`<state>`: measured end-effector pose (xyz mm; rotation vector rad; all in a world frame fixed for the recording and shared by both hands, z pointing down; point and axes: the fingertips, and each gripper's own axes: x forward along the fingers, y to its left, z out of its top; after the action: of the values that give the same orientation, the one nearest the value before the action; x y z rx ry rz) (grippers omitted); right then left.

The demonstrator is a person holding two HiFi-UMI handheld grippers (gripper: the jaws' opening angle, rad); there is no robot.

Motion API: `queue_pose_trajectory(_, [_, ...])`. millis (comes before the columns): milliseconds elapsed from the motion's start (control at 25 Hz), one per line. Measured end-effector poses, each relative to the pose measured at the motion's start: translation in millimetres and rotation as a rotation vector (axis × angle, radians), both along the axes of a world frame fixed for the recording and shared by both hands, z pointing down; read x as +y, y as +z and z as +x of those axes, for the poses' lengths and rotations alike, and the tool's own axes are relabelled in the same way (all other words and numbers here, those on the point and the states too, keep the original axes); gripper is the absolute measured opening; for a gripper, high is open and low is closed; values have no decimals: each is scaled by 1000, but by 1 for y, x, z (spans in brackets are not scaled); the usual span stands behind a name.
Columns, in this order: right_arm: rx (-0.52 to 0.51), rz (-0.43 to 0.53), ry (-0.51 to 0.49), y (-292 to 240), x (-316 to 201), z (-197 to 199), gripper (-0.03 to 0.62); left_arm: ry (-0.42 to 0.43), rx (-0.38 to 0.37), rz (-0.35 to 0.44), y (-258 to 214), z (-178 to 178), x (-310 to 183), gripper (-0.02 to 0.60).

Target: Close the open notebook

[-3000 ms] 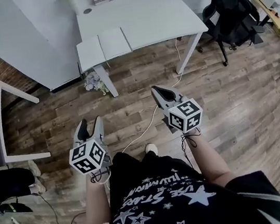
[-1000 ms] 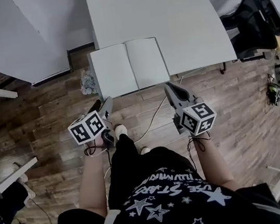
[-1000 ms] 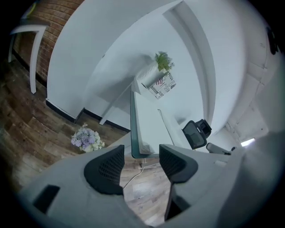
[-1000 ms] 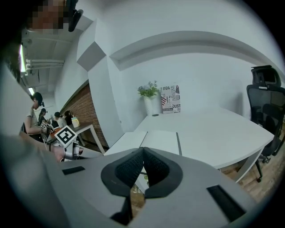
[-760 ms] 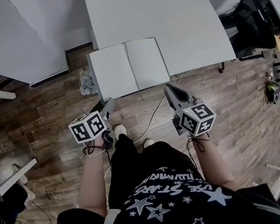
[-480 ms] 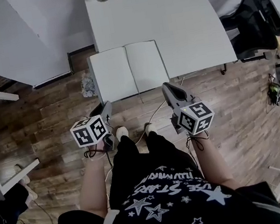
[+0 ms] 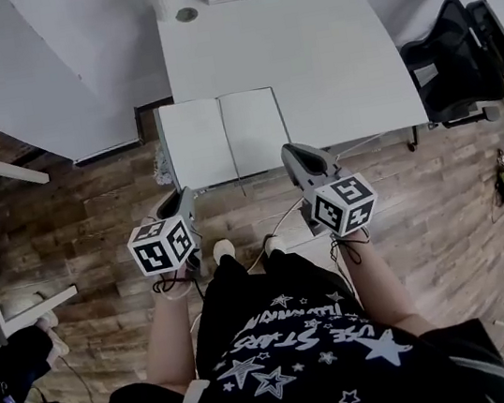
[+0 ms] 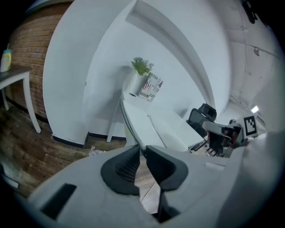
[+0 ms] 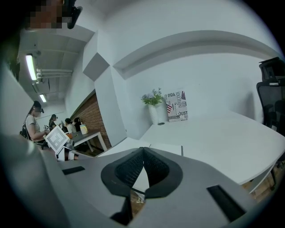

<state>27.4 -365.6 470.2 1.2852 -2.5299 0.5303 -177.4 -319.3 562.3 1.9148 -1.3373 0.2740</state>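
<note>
White rectangular notebook (image 7: 224,138) lies open on smooth white table (image 7: 323,52).

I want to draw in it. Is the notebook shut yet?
Not yet. Done: nothing; the notebook lies open on the table. In hand: both grippers hover near it, the left gripper has just been closing its fingers on nothing, the right gripper shut. Left: fold one page over.

Office, as you see it: white counter (image 7: 323,52), black swivel chair (image 7: 451,69), potted plant (image 9: 152,100), brick wall (image 8: 26,58), wood-plank floor (image 7: 75,224), ceiling strip lights (image 9: 31,67), people (image 9: 32,122) at a far desk (image 9: 91,136).
</note>
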Motion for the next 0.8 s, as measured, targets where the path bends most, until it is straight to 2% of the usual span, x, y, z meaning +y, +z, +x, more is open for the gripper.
queue_pose_trajectory(160, [-23, 22, -13, -8, -6, 12, 2, 4, -85, 57, -23, 10, -3, 57])
queue_pose_trajectory(480, [-61, 42, -6, -16, -9, 50, 2, -8, -171, 151, -58, 38, -7, 53])
queue_pose_trajectory(800, [-85, 54, -16, -16, -12, 89, 2, 99, -301, 247, -86, 90, -14, 51])
